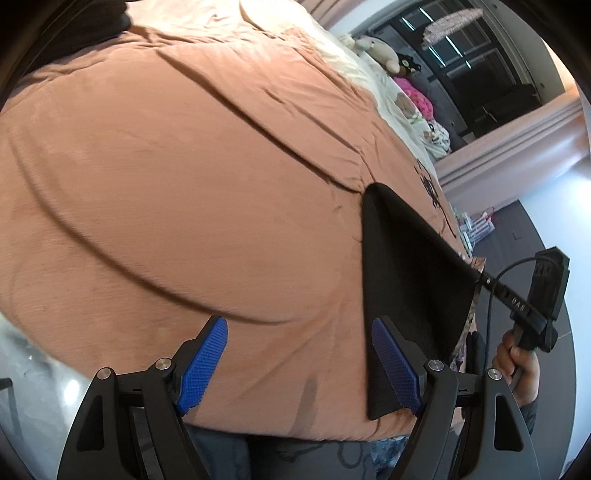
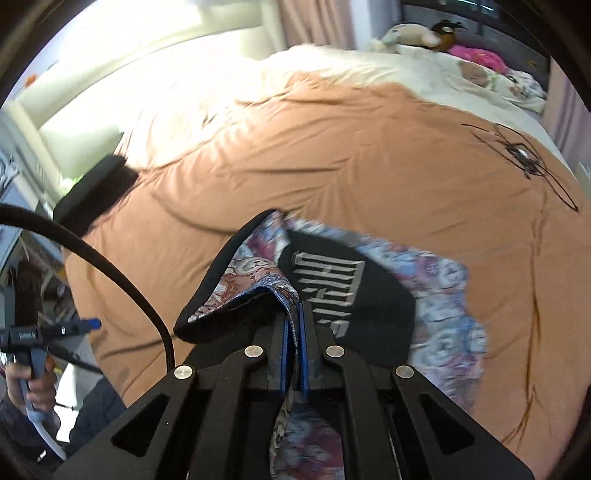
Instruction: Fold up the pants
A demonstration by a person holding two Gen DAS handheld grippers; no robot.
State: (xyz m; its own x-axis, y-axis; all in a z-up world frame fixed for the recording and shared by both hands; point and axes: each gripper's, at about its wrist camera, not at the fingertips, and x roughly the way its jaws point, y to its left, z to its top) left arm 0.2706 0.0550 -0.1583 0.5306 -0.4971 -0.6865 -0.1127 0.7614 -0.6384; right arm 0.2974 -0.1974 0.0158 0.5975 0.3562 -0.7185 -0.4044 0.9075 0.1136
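Both claws hover over the bed [image 2: 332, 147]: right claw [image 2: 294, 332] pinching pants [image 2: 369, 295], left claw [image 1: 299, 365] spread.

Black grippers [image 1: 299, 360], blue ribbed pads [image 1: 202, 365], silver screws, black cable [image 2: 110, 269]

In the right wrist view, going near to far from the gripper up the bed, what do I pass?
Right gripper shut on the patterned pants → orange blanket → cream bedding → stuffed toys at the far end.
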